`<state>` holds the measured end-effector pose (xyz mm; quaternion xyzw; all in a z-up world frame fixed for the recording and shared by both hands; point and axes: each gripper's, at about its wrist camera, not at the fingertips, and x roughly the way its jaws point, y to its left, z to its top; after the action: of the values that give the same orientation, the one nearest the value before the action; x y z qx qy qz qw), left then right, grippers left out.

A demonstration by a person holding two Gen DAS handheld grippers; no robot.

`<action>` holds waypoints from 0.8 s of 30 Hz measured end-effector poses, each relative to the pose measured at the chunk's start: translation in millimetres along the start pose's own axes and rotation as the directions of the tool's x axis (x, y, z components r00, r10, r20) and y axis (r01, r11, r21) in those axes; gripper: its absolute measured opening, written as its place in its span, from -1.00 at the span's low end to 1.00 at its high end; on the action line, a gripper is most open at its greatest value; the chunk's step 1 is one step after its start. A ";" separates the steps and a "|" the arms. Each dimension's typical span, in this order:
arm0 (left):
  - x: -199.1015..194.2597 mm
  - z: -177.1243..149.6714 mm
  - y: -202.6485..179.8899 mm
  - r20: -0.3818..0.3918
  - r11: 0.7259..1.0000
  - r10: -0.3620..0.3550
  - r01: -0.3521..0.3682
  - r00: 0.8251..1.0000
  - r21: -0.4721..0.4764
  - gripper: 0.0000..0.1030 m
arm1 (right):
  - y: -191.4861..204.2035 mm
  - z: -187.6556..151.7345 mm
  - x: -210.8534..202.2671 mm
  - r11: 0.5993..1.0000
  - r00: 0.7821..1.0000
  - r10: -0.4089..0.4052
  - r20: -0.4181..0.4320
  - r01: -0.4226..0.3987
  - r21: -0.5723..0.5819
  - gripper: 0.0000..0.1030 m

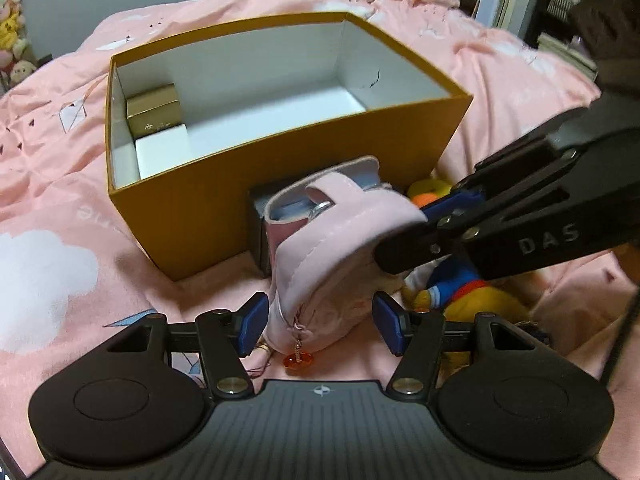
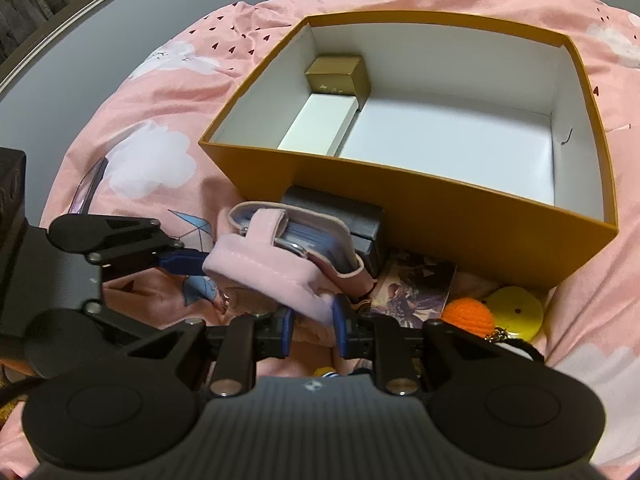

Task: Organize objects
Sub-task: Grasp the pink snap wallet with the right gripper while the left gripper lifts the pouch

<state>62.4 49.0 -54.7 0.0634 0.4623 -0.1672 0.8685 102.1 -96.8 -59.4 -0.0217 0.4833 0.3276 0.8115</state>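
Observation:
A pink fabric pouch (image 1: 332,256) with a zipper and an orange charm (image 1: 298,361) hangs just in front of the open orange box (image 1: 288,184). My right gripper (image 2: 313,330) is shut on the pouch's (image 2: 272,268) fabric and holds it up; it also shows in the left wrist view (image 1: 436,220). My left gripper (image 1: 320,328) is open, its blue pads on either side of the pouch's lower end; it also shows in the right wrist view (image 2: 180,260). In the box lie a gold box (image 2: 340,74) and a white box (image 2: 320,128).
A dark grey box (image 2: 360,220) stands against the orange box's front wall. A picture card (image 2: 412,292), an orange knitted ball (image 2: 468,316), a yellow round toy (image 2: 516,312) and a blue-and-yellow plush (image 1: 460,292) lie on the pink bedspread (image 1: 60,208).

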 end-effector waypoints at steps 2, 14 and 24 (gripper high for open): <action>2.8 -1.2 -3.8 -0.006 0.999 0.032 -0.032 0.999 0.011 -0.13 | 0.6 0.3 0.3 1.000 1.000 0.000 0.001 0.000 -0.002 -0.57; -18.7 -5.0 19.5 0.038 0.979 0.069 -0.060 0.997 -0.195 -0.48 | -0.7 -4.6 -23.4 0.998 0.999 0.002 0.049 0.001 -0.064 -0.20; -25.5 -7.2 46.9 -0.014 0.936 0.134 -0.131 0.991 -0.326 -0.49 | 4.7 -3.2 6.8 0.948 0.994 -0.094 0.058 0.107 -0.299 -0.23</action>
<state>59.9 100.7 -39.8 -0.0508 0.4744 -0.0300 0.8783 99.3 -90.7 -65.2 -0.1630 0.4081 0.3563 0.8246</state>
